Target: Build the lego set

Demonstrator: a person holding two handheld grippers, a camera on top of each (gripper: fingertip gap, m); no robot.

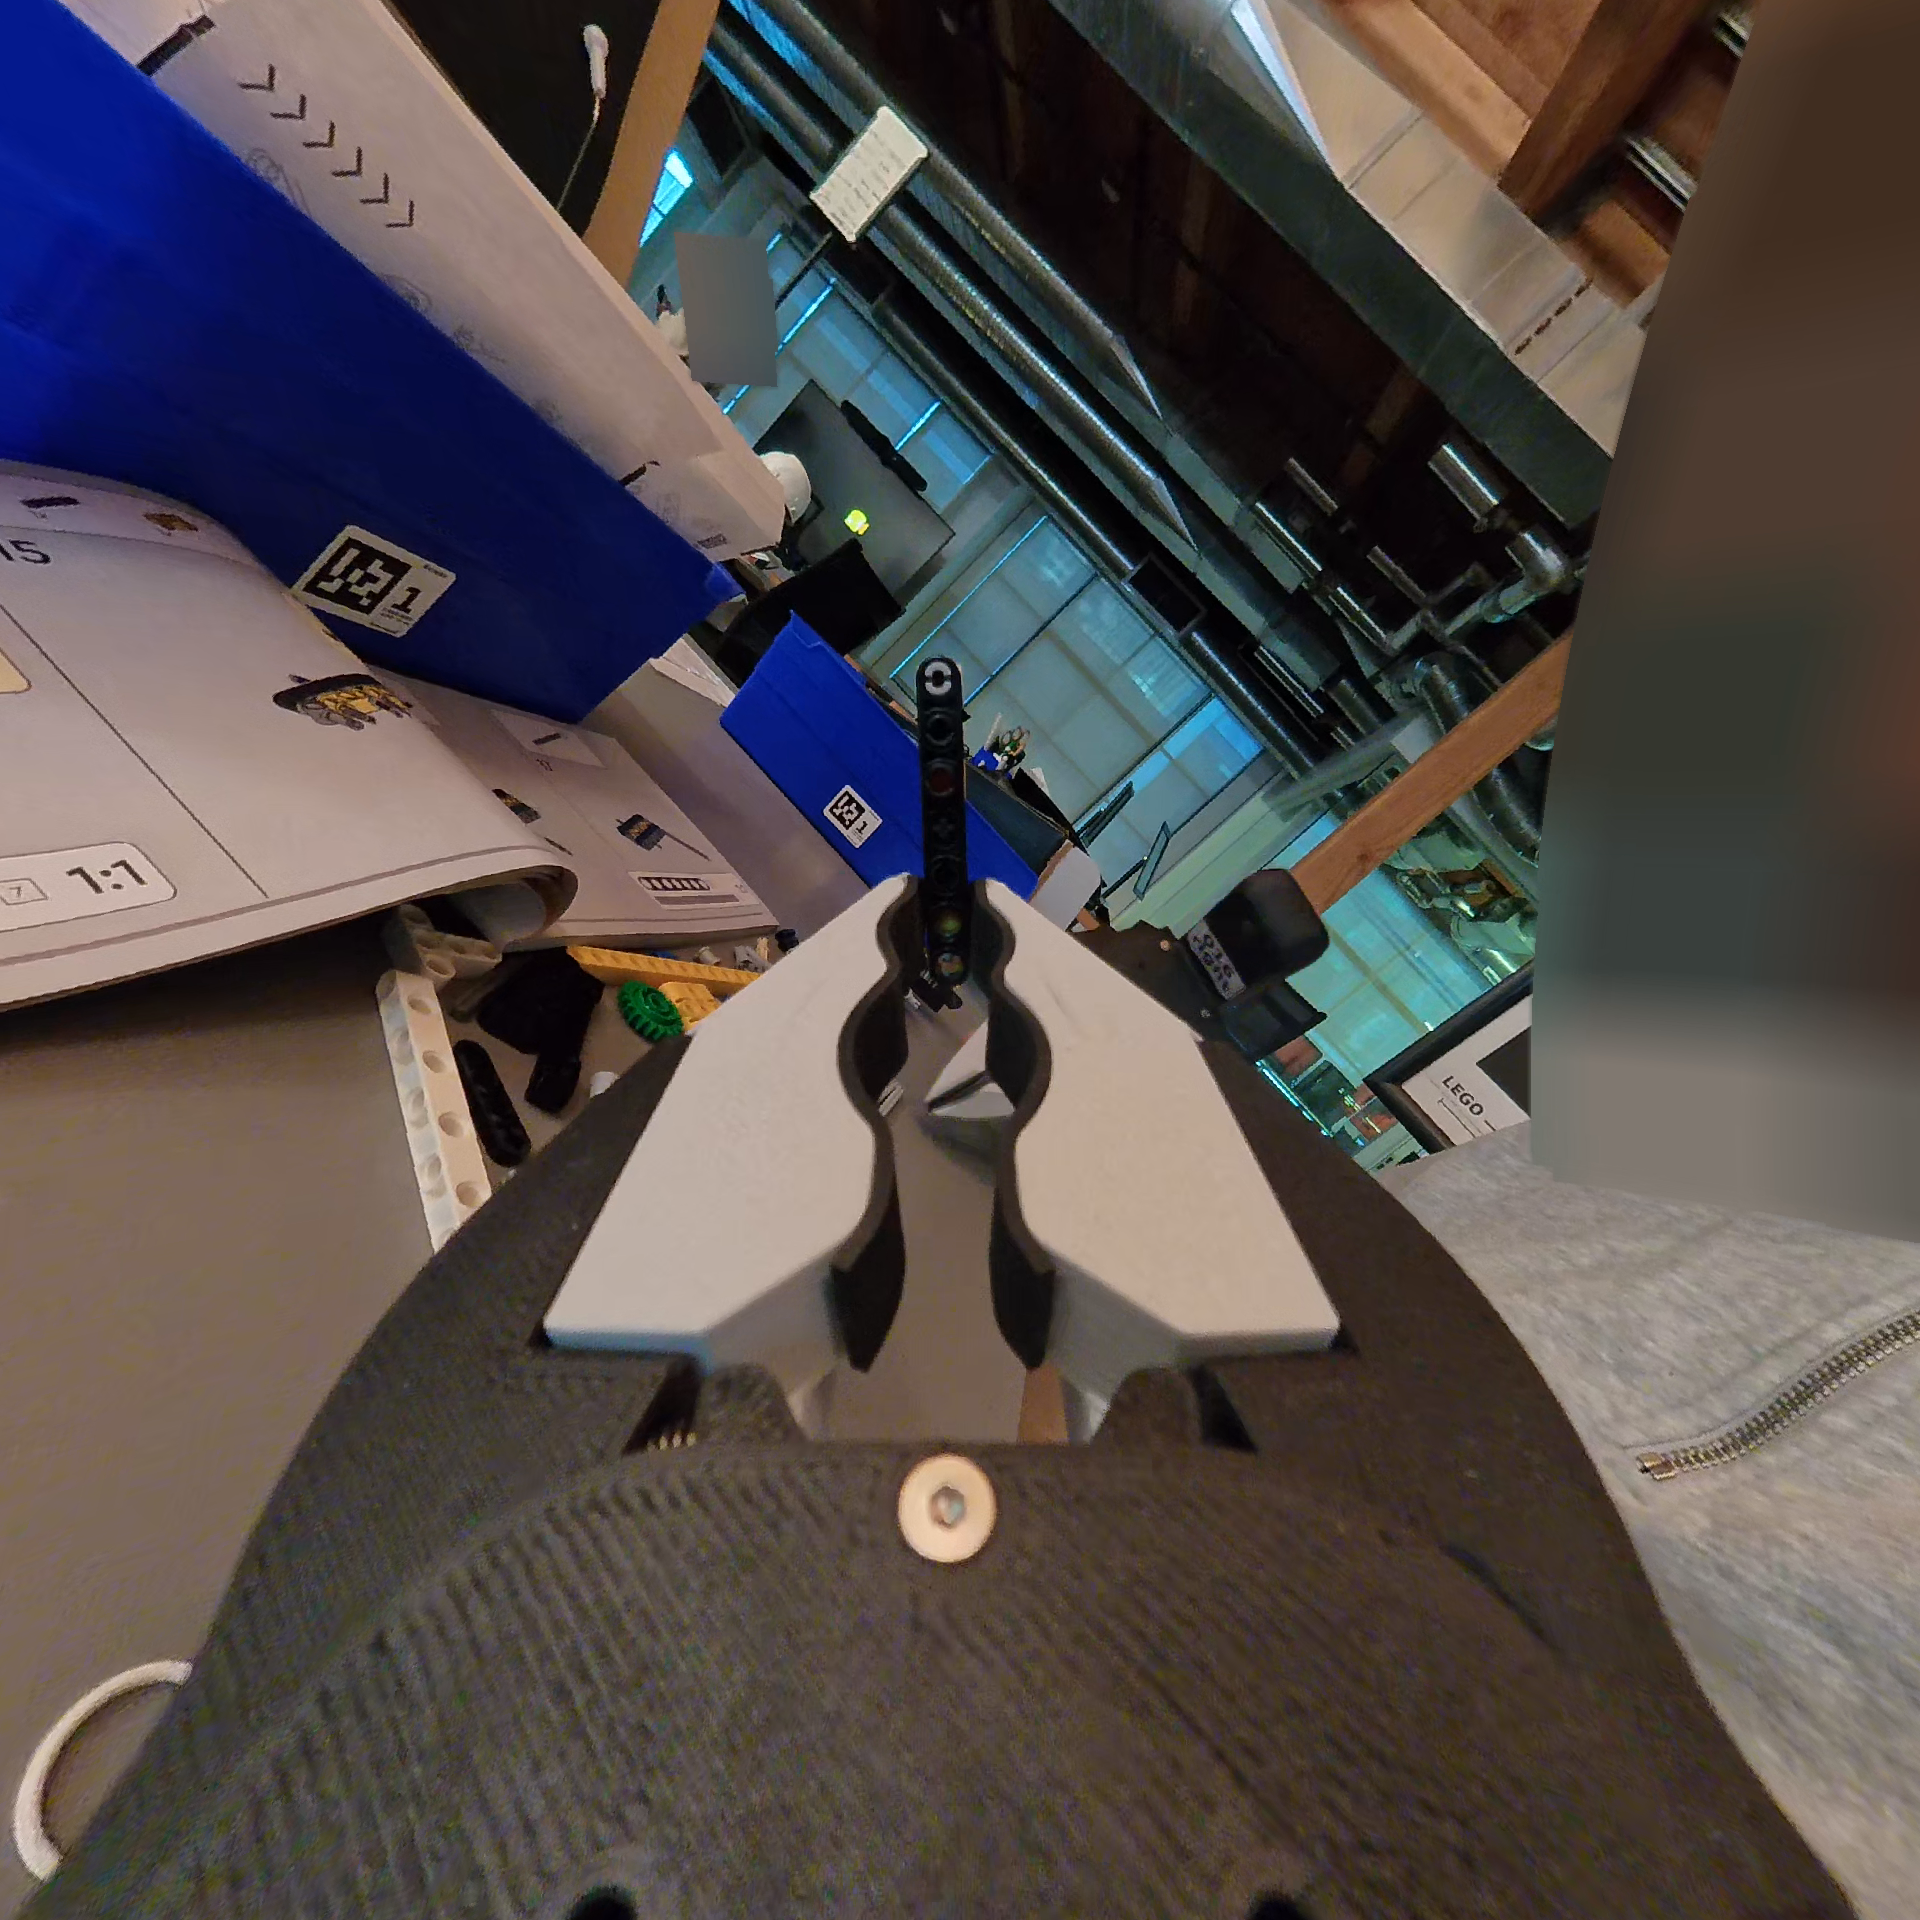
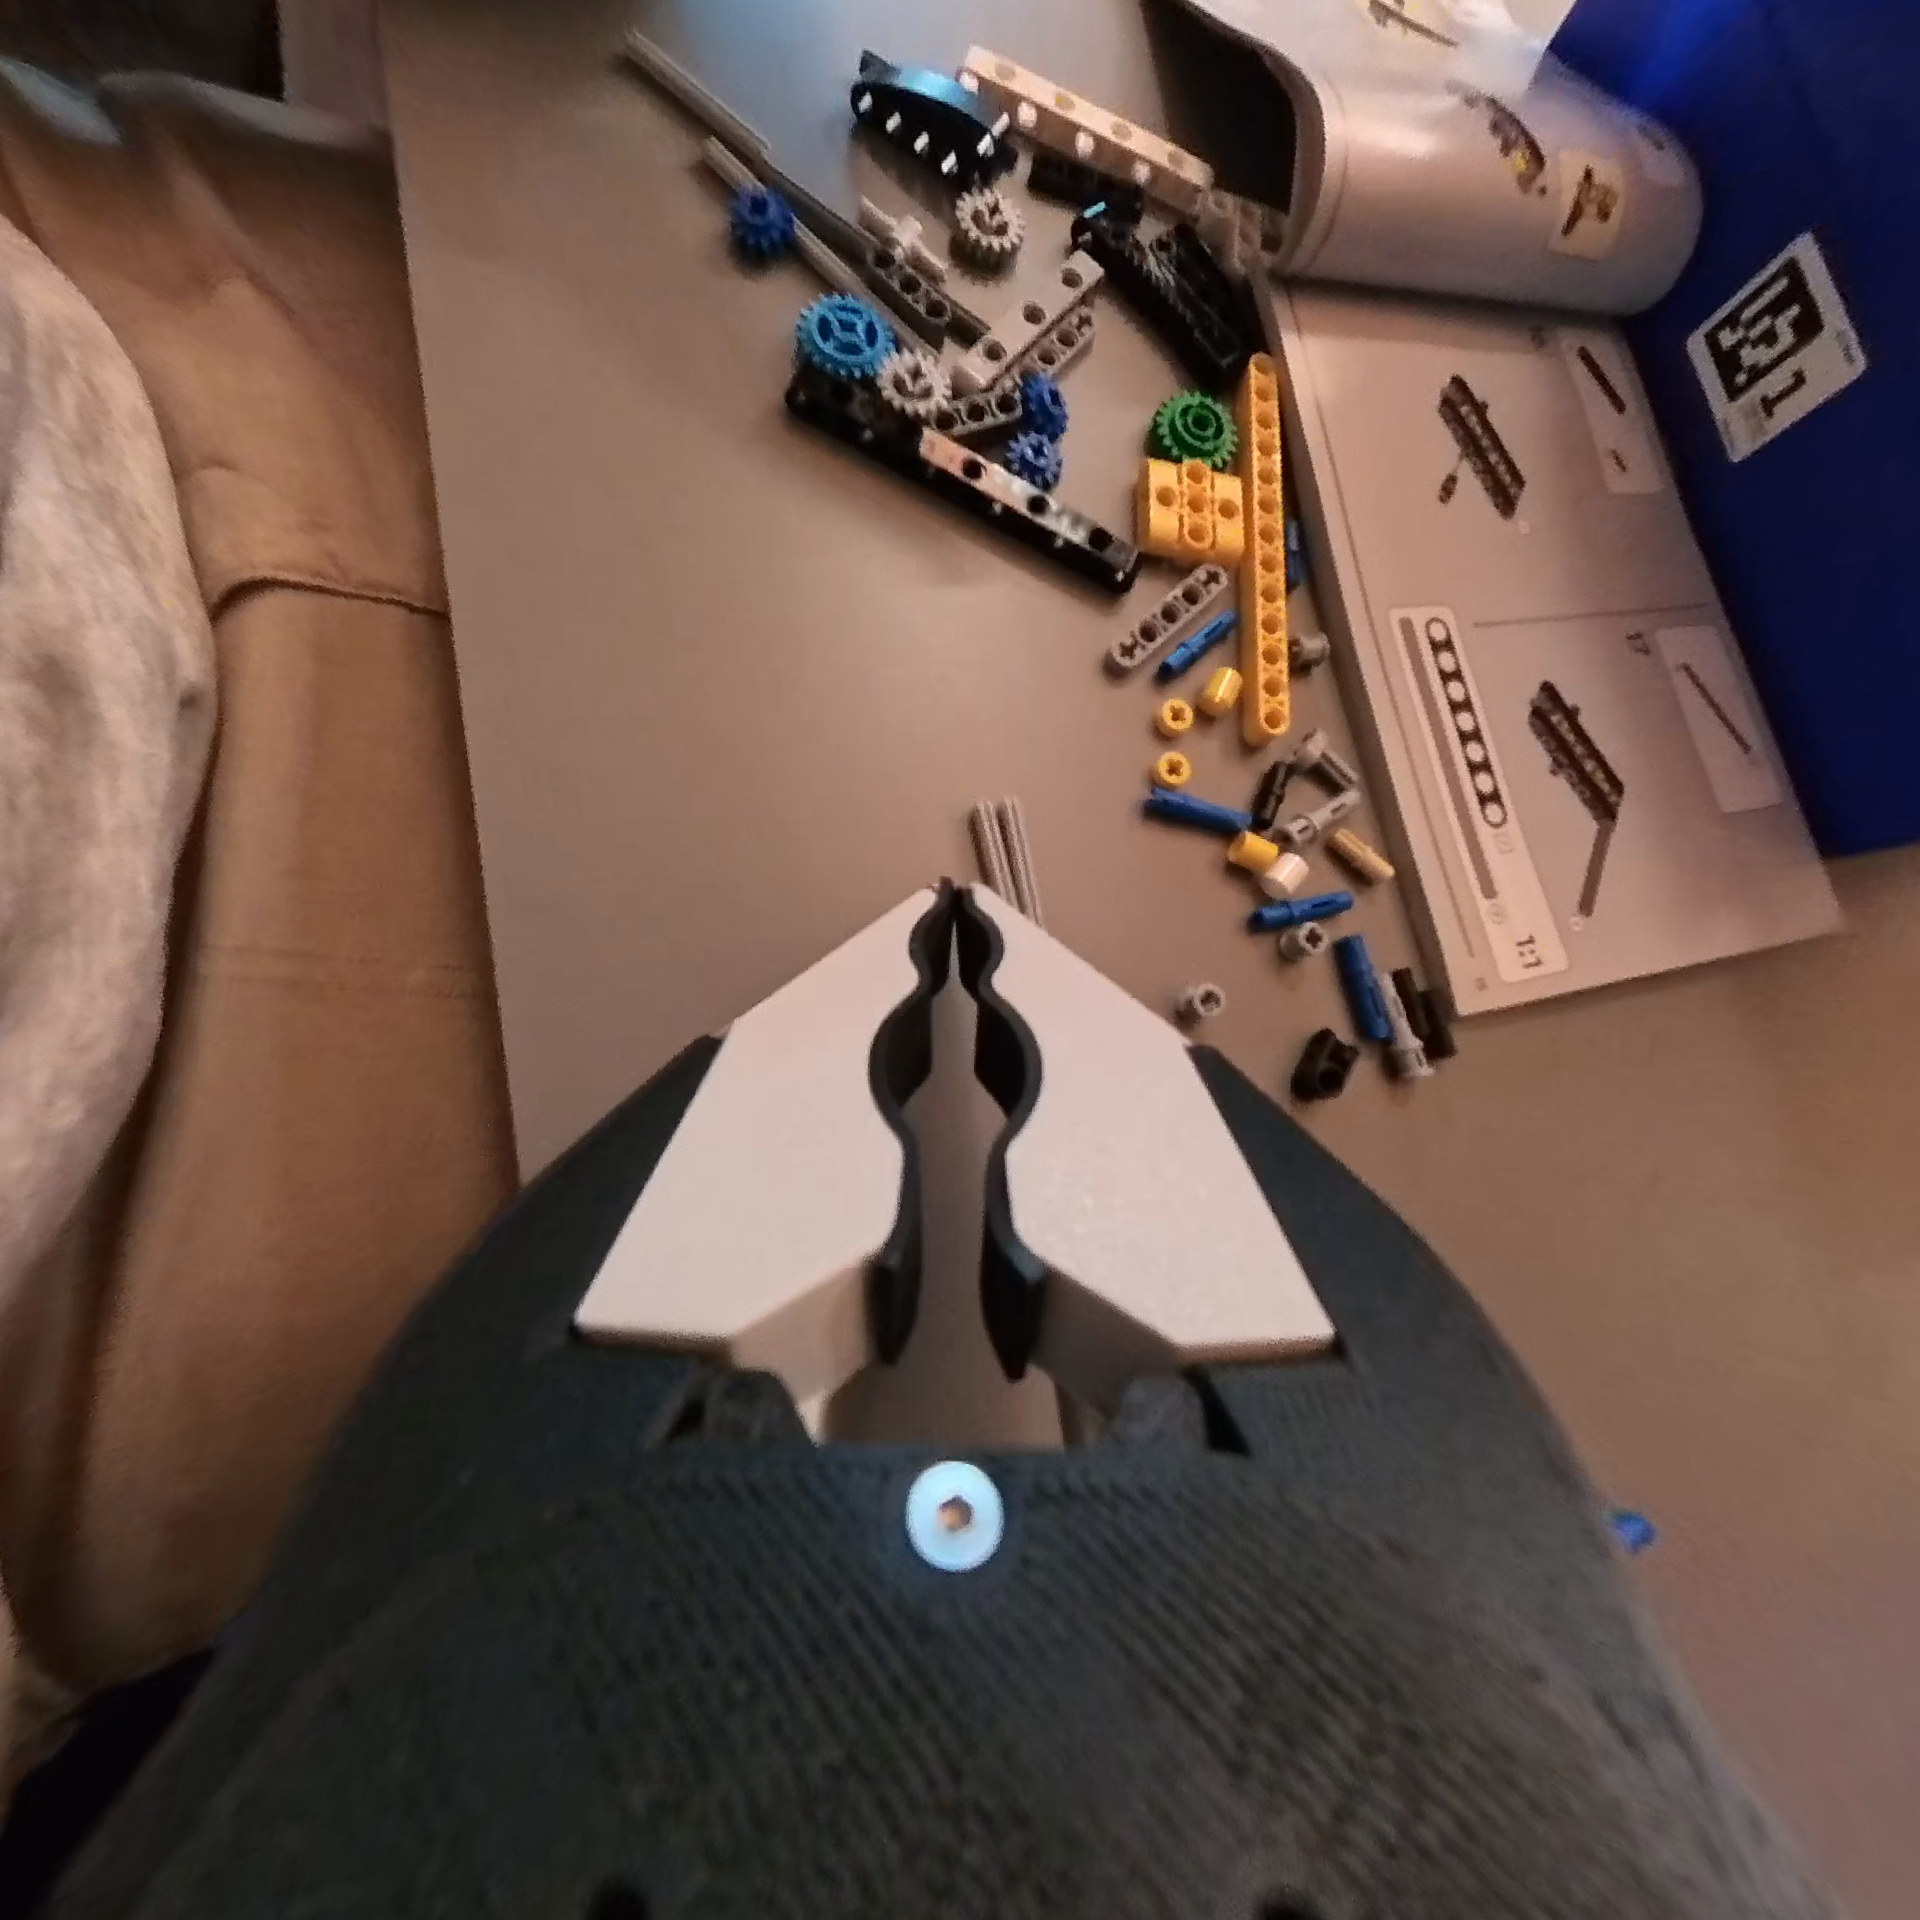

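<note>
Jaws of left gripper clamp lower end of black beam, beam upright, raised off table. Right gripper jaws pressed together, nothing visible between, above grey table. Loose lego pieces scattered beyond: yellow beam, green gear, blue gears. Open instruction booklet printed with diagrams, numbers. Blue bin carries square black-white marker tag. Far: ducts, pipes, timber beams, tall windows.

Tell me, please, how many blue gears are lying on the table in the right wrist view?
4: one small gear by the grey axles, one larger, lighter gear at the black beam's end, and two small ones side by side. More may be hidden.
</note>
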